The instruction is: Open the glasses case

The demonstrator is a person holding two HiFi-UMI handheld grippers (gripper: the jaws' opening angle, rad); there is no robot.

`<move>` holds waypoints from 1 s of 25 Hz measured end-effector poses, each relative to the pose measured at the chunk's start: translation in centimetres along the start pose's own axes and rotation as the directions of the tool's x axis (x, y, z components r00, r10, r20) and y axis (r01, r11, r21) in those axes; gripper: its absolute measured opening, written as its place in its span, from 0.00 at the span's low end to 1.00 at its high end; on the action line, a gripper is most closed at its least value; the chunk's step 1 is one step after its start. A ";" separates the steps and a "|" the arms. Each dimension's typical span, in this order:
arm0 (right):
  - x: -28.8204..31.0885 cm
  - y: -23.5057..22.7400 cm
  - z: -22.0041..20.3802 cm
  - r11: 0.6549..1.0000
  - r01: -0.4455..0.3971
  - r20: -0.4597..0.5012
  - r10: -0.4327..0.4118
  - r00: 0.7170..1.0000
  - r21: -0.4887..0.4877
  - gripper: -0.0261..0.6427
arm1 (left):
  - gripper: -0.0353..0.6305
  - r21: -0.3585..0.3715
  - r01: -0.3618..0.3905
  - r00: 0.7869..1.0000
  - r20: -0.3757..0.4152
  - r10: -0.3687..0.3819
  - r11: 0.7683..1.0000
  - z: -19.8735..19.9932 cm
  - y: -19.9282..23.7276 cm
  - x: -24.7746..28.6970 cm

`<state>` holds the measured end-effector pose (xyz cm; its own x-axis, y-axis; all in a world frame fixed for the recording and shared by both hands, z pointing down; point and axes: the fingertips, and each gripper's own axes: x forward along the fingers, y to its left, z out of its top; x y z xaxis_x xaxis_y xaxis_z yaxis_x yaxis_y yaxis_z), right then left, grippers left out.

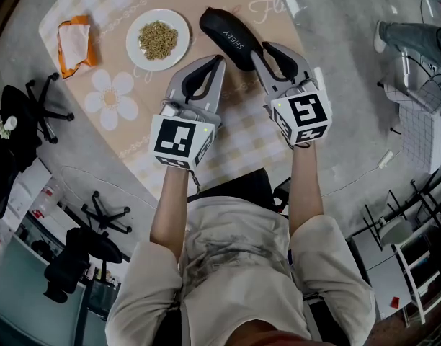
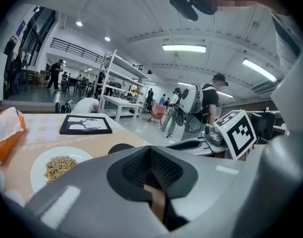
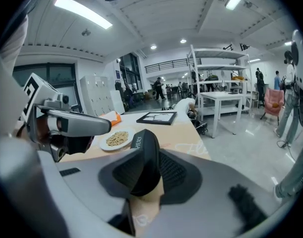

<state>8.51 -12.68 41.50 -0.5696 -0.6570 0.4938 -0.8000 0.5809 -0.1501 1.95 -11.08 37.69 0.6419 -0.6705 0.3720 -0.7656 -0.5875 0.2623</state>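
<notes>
Right gripper (image 3: pixel 152 155) jaws fill the foreground of their own view. They stand narrowly apart, with the near, rounded end of the black glasses case (image 1: pixel 230 36) between them. The right-hand pad looks clear of the shell, so I judge the case not clamped. The left gripper (image 2: pixel 150 150) hangs just beside it, jaws closed on nothing. The case lies shut on the checked tablecloth (image 1: pixel 242 135), near a white plate (image 1: pixel 134 24) of grain. It looks like a light, stiff, smooth hard shell, so it would probably slide or roll if nudged, and its rounded ends offer poor purchase. The best hold, I judge, is one gripper across the lower half to pin it while the other pries the lid along the long seam, which no view shows clearly.
</notes>
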 end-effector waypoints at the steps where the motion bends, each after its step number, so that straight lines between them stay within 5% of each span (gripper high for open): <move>1: 0.1 0.4 0.1 1.000 -0.010 0.002 0.010 1.000 -0.002 0.19 | 0.06 0.000 -0.001 1.000 0.000 0.001 1.000 0.0 0.1 0.0; 25: 0.5 7.2 0.4 0.981 -0.193 0.023 0.193 0.981 -0.015 0.19 | 0.06 -0.043 -0.048 0.999 0.006 0.048 0.998 -1.2 2.5 1.5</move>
<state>2.38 -8.98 40.31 -0.7174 -0.5434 0.4359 -0.6724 0.7038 -0.2293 0.90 -13.03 39.93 0.6046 -0.7004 0.3792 -0.7965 -0.5349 0.2819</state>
